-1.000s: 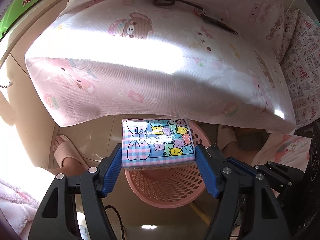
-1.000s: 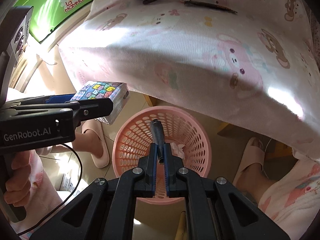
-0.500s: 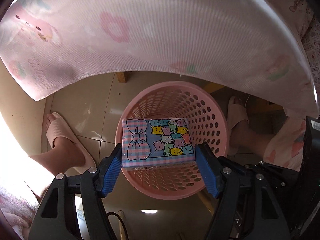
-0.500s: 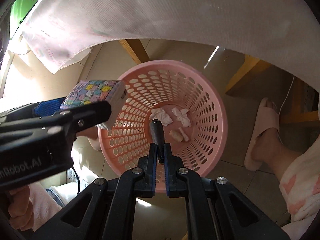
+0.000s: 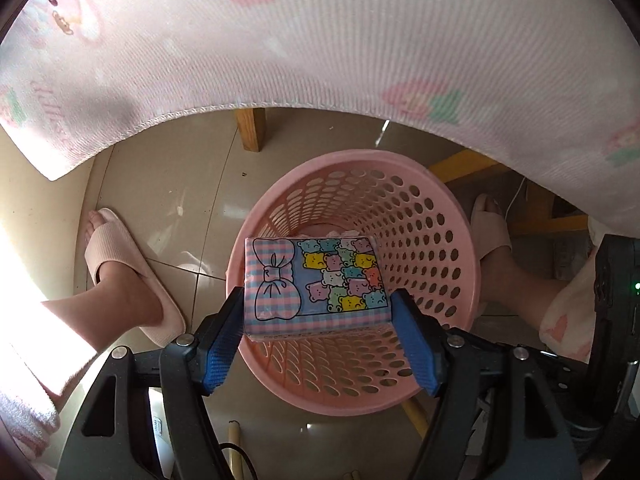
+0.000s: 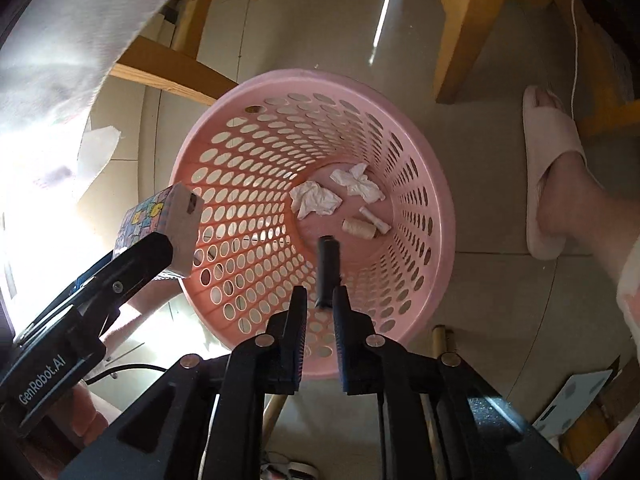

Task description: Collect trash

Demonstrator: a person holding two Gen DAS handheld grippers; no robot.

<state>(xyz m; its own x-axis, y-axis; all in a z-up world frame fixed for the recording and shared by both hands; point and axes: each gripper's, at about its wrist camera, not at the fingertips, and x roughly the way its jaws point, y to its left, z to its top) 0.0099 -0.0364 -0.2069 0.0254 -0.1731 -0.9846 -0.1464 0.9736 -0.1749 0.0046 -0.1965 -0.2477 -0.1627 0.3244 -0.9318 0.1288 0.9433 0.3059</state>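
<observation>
Two tools hang over the pink basket (image 6: 434,216). Your right tool (image 6: 320,302) has just been opening its jaws; the dark stick (image 6: 327,272) sits loosely in the gap, its far end pointing down into the basket. Your left tool (image 5: 318,316) stands wide, its blue pads clamped on the bear-print tissue pack (image 5: 316,284), held above the basket's near rim. Deeper down, on the basket floor, lie two crumpled white tissues (image 6: 316,200) and a small pale roll (image 6: 359,227). Beyond hangs the pink cloth (image 5: 320,40).
</observation>
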